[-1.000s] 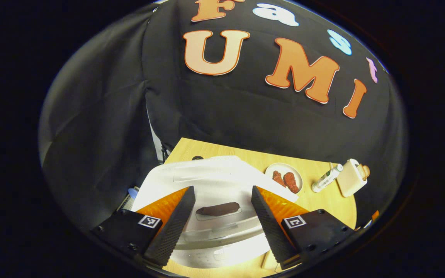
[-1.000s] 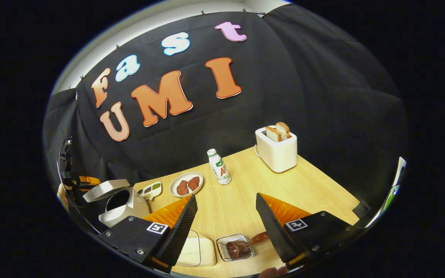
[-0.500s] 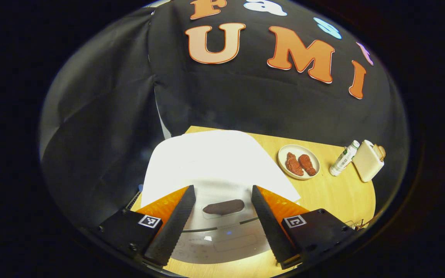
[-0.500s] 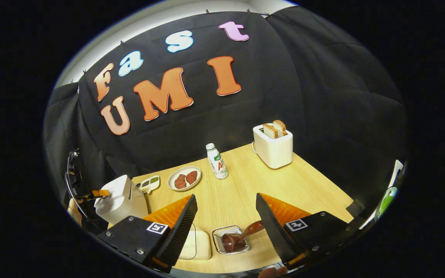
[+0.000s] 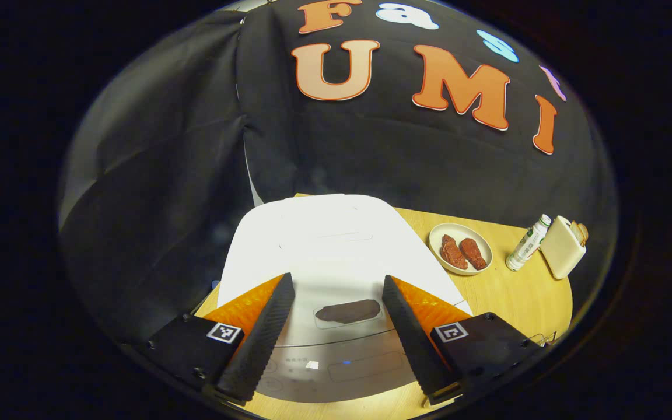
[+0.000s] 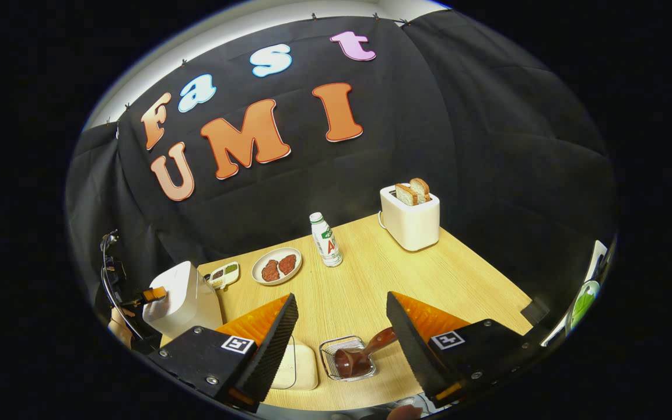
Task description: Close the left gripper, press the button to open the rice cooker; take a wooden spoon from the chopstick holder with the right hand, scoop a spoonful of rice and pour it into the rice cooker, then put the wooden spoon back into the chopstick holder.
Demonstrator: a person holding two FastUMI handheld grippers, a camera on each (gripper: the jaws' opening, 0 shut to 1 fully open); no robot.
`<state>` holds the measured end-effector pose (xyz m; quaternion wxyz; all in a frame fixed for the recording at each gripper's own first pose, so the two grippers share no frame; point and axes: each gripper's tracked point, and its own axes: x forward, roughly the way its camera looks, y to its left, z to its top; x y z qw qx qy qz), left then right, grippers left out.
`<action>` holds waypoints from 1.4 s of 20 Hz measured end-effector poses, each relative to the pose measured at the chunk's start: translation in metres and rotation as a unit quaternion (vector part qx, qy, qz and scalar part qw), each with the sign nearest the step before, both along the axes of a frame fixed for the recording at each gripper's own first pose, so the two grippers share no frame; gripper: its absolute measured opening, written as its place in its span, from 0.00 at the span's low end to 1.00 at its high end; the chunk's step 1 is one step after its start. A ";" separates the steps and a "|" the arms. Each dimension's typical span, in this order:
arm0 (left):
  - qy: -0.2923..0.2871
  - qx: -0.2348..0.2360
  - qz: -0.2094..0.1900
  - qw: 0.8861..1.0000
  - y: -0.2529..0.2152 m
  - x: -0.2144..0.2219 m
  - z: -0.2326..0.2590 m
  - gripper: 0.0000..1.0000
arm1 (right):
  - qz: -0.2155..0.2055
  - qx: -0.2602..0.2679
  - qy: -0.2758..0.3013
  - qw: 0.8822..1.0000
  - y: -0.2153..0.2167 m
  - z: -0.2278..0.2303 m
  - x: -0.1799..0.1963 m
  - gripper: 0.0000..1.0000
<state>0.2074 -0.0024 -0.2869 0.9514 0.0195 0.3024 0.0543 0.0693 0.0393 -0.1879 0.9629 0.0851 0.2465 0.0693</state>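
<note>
- The bottle [image 6: 326, 248] carries a green and red label, too small to read.
- The rice cooker [image 5: 330, 256] sits at the table's [image 6: 382, 291] left edge, lid down; its lower front is cut off in the left gripper view.
- The left gripper [image 5: 336, 332] hovers above the lid, fingers wide apart, touching nothing.
- The right gripper [image 6: 342, 344] is also spread wide and empty.
- A wire holder [image 6: 349, 357] holds the wooden spoon [image 6: 365, 353], its handle partly hidden behind a finger.
- A plate [image 6: 277, 266] holds two reddish pieces; the toaster [image 6: 410, 217] holds two slices of bread.
</note>
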 end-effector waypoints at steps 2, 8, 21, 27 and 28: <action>-0.002 0.009 -0.005 1.000 -0.001 0.002 0.002 1.00 | 0.001 0.004 -0.004 1.000 0.002 0.005 0.001 0.94; -0.005 -0.033 -0.009 0.999 -0.006 -0.002 0.020 0.99 | 0.000 -0.003 -0.025 1.000 0.001 0.022 0.005 0.95; -0.176 -0.010 -0.062 0.982 -0.011 -0.053 0.236 0.99 | 0.000 -0.059 -0.157 0.986 -0.010 0.150 0.014 0.95; -0.256 0.006 -0.083 0.963 -0.009 -0.113 0.323 0.99 | 0.010 -0.068 -0.219 0.973 0.001 0.206 -0.009 0.95; -0.266 0.009 -0.083 0.960 -0.007 -0.122 0.331 0.98 | 0.012 -0.072 -0.227 0.971 0.004 0.213 -0.013 0.95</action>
